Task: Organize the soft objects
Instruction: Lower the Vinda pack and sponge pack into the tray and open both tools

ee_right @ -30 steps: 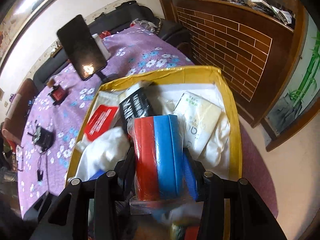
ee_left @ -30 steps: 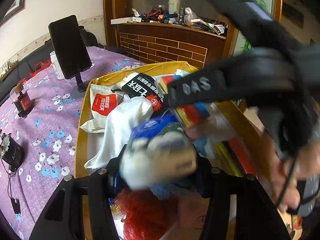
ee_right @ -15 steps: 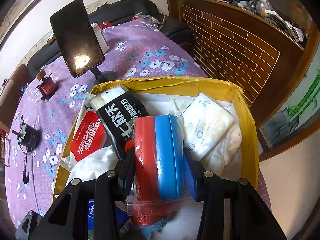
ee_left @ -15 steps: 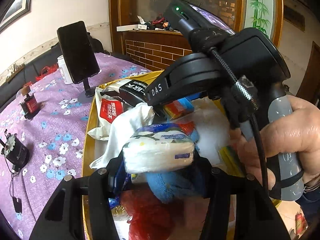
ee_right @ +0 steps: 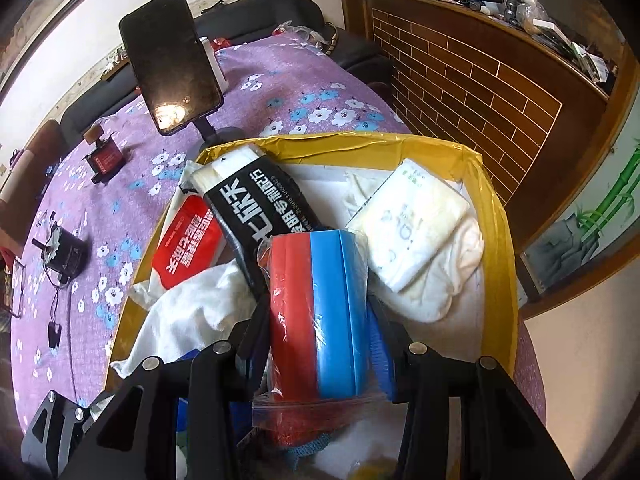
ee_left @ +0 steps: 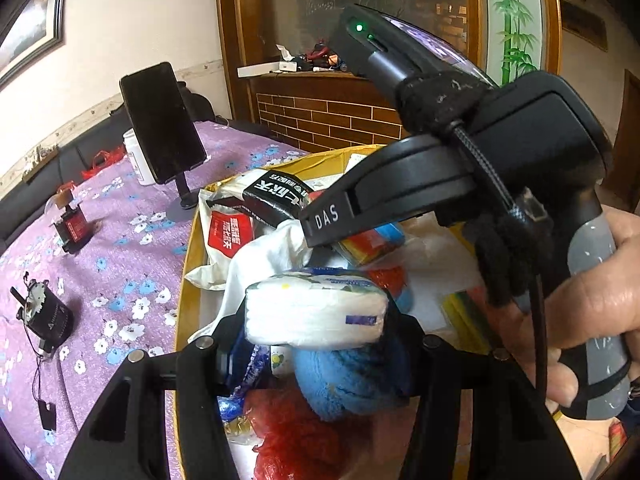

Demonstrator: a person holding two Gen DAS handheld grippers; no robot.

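My left gripper is clamped on a white tissue pack, its 2 fingers pressing the pack's short ends so it hangs level above the box. Just under it, at 6 o'clock in the left wrist view, lie a blue fuzzy cloth and a red mesh bag. My right gripper holds a clear zip bag of red and blue sponges upright between its fingers, the bag's sealed edge hanging down toward the camera. In the left wrist view that same gripper crosses from 3 o'clock toward the center, and my right hand wraps its grey handle.

Both loads sit over the yellow cardboard box, which is full of soft packs. A white cloth is bunched at 8 o'clock in the right wrist view. Beyond it a red-labelled white pack lies against the box's left wall, touching a black-labelled pack that slants toward 11 o'clock. A cream tissue pack rests at 2 o'clock on a white towel.

Past the box, on the purple flowered tablecloth, a dark phone on a stand tilts at 11 o'clock with a white bottle behind it. A small red device and a black motor lie at 9 o'clock. A brick-patterned wooden counter stands at 1 o'clock.
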